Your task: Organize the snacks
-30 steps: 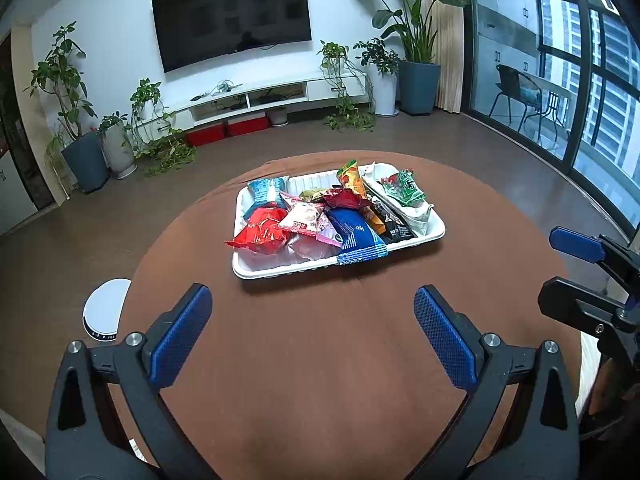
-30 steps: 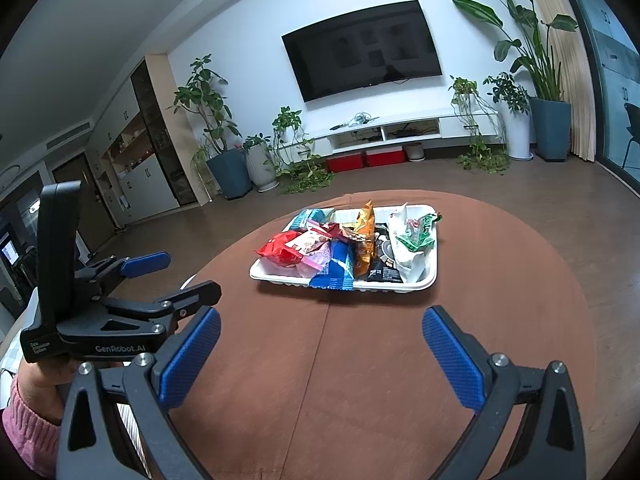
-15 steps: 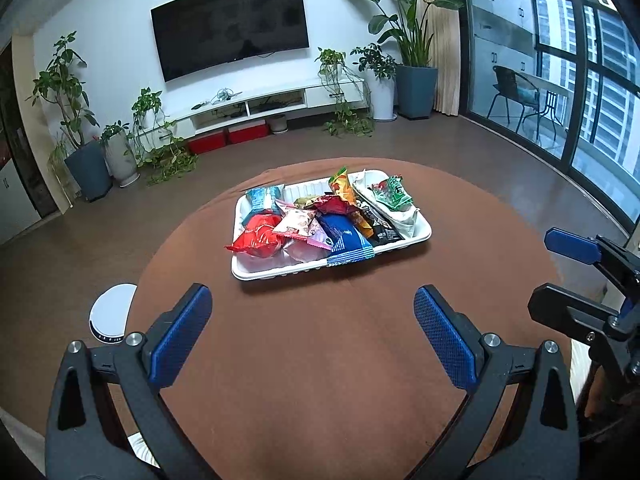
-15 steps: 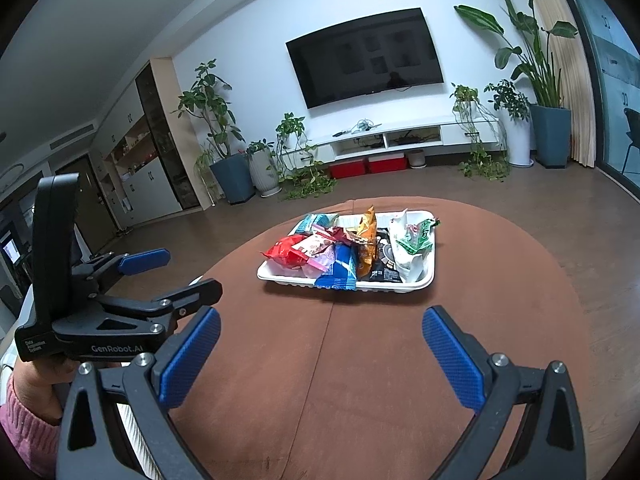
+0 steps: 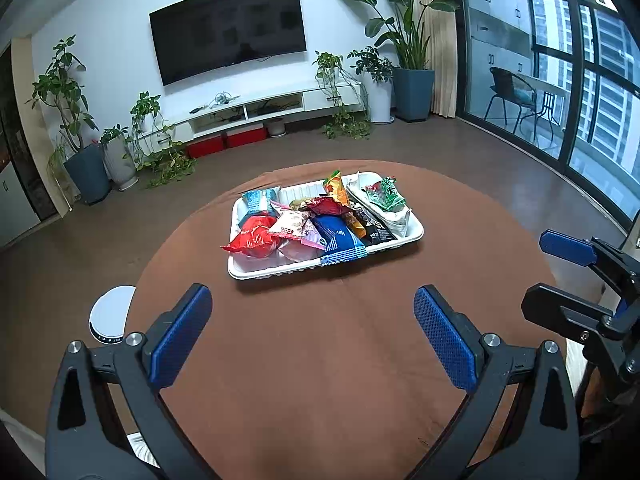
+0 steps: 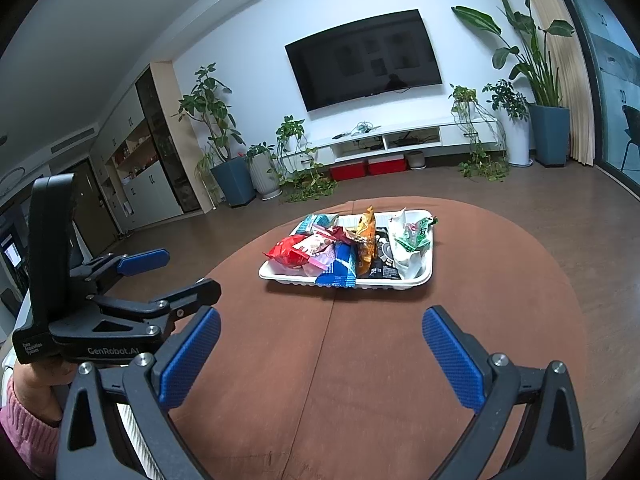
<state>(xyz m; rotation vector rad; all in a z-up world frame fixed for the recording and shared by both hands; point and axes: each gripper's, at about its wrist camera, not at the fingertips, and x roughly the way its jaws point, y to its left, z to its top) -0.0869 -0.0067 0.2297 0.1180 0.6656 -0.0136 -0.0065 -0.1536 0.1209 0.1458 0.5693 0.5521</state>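
Both tools are black plastic frames with silver screws and blue cross-hatched pads (image 5: 180, 336) on the fingers. The left tool (image 6: 160, 276) has white "GenRobot.AI" lettering on its side and a small white label. Pink knit sleeve (image 6: 24, 428) at the wrist.

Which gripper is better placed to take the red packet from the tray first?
Probably left: the red packet lies at the tray's left end. Both the left gripper and right gripper are open, empty, and short of it.
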